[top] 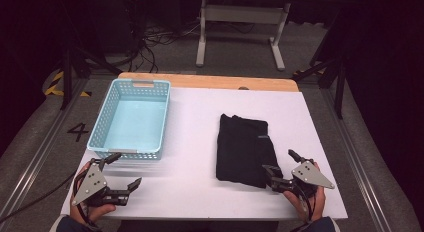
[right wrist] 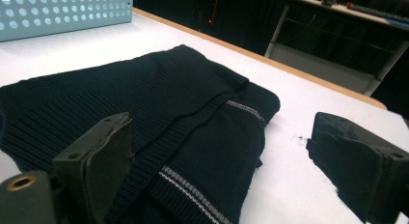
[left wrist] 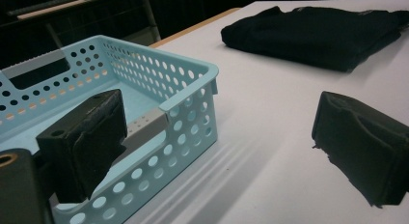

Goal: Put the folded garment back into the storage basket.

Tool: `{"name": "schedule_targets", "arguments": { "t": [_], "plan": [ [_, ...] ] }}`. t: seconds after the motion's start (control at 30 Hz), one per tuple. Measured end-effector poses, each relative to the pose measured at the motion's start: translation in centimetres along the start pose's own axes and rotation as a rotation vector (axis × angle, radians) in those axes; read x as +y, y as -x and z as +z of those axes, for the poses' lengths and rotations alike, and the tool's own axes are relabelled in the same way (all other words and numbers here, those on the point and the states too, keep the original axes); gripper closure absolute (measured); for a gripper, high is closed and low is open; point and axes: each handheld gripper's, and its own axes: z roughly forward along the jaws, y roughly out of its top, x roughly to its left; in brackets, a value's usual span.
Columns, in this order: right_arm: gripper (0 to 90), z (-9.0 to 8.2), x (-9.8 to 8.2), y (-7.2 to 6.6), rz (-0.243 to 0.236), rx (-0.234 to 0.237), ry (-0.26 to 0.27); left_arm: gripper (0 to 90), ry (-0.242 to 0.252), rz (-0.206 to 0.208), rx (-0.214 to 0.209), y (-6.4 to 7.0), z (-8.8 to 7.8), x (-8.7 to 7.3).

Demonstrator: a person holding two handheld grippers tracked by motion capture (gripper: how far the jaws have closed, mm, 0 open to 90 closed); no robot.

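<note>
A folded black knit garment (top: 243,149) lies right of centre on the white table (top: 195,142); the right gripper view shows its ribbed cloth and grey stripe (right wrist: 159,122). My right gripper (top: 281,164) stands open at the garment's near right corner, one jaw over the cloth, the other over bare table. A light blue perforated basket (top: 131,119) sits empty at the left. My left gripper (top: 121,170) is open just in front of the basket's near wall (left wrist: 159,151), holding nothing. The left gripper view also shows the garment (left wrist: 313,33) farther off.
A wooden strip (top: 210,81) runs along the table's far edge. Beyond it stand a white frame's legs (top: 240,27) and cables on the grey floor. Dark stands flank the table on both sides.
</note>
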Motion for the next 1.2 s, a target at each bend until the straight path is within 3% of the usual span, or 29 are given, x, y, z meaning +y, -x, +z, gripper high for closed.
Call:
{"name": "schedule_targets", "arguments": {
  "t": [0.1,0.27,0.33,0.47,0.53,0.6,0.67,0.7,0.83,0.97,1.1,1.17,1.2],
  "plan": [
    [8.3,0.2,0.0,0.1,0.023,-0.003,0.008,6.5,-0.01,-0.005,0.006,0.0,-0.1,-0.2],
    [7.2,0.8,0.1,0.1,0.044,0.045,-0.019,6.7,-0.02,0.0,-0.012,0.2,-0.2,-0.3],
    [7.1,1.1,0.6,0.4,0.057,0.052,-0.028,6.3,-0.037,0.013,-0.008,0.3,-0.1,-0.4],
    [6.0,1.9,1.9,0.8,0.074,0.094,-0.043,6.2,-0.041,-0.001,-0.017,0.3,-0.2,-0.8],
    [5.5,2.4,2.4,1.0,0.07,0.102,-0.072,6.2,-0.039,0.0,-0.014,0.3,-0.1,-0.7],
    [5.0,2.9,3.0,1.3,0.096,0.138,-0.093,6.2,-0.045,0.006,-0.021,0.4,-0.1,-0.7],
    [5.2,3.6,3.6,1.5,0.094,0.138,-0.122,6.2,-0.05,0.01,-0.018,0.4,0.0,-0.8],
    [5.1,4.5,4.2,1.9,0.115,0.15,-0.148,6.3,-0.051,0.008,-0.023,0.4,0.0,-0.8],
    [4.2,5.9,4.4,2.1,0.138,0.167,-0.191,6.3,-0.059,-0.003,-0.035,0.4,0.3,-1.0],
    [4.3,8.0,3.9,2.1,0.172,0.174,-0.28,6.3,-0.06,0.002,-0.037,0.4,0.3,-0.9],
    [4.0,8.8,3.3,2.3,0.208,0.18,-0.319,6.4,-0.066,0.004,-0.043,0.4,0.4,-1.0],
    [4.1,9.5,2.4,2.8,0.251,0.143,-0.374,6.5,-0.075,0.004,-0.045,0.4,0.6,-1.0],
    [3.3,9.8,1.9,3.1,0.288,0.154,-0.388,6.5,-0.08,0.01,-0.047,0.3,0.6,-1.0]
  ]
}}
